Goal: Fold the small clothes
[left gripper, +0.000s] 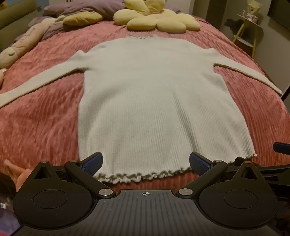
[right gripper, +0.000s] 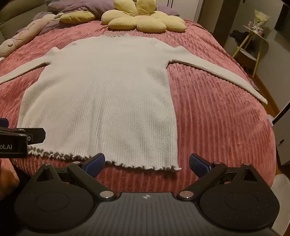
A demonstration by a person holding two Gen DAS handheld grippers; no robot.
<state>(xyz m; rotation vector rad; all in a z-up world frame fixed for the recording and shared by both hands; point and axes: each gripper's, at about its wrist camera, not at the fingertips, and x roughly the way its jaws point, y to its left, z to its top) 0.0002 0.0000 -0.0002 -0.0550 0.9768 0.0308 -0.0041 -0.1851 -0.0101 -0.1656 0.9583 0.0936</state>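
A white ribbed long-sleeve sweater (left gripper: 154, 101) lies flat on a pink bedspread (left gripper: 45, 116), sleeves spread out to both sides, frilled hem nearest me. It also shows in the right wrist view (right gripper: 101, 101). My left gripper (left gripper: 145, 162) is open and empty, hovering at the hem's middle. My right gripper (right gripper: 146, 163) is open and empty, over the hem's right corner. The left gripper's body (right gripper: 16, 141) shows at the left edge of the right wrist view, and the right gripper's fingertip (left gripper: 281, 148) at the right edge of the left wrist view.
A yellow flower-shaped cushion (left gripper: 155, 20) and purple bedding (left gripper: 87, 9) lie beyond the sweater's collar. A long plush toy (left gripper: 23, 47) lies along the bed's left. A small yellow-legged side table (right gripper: 253, 41) stands right of the bed. The pink bedspread (right gripper: 217, 118) drops off at right.
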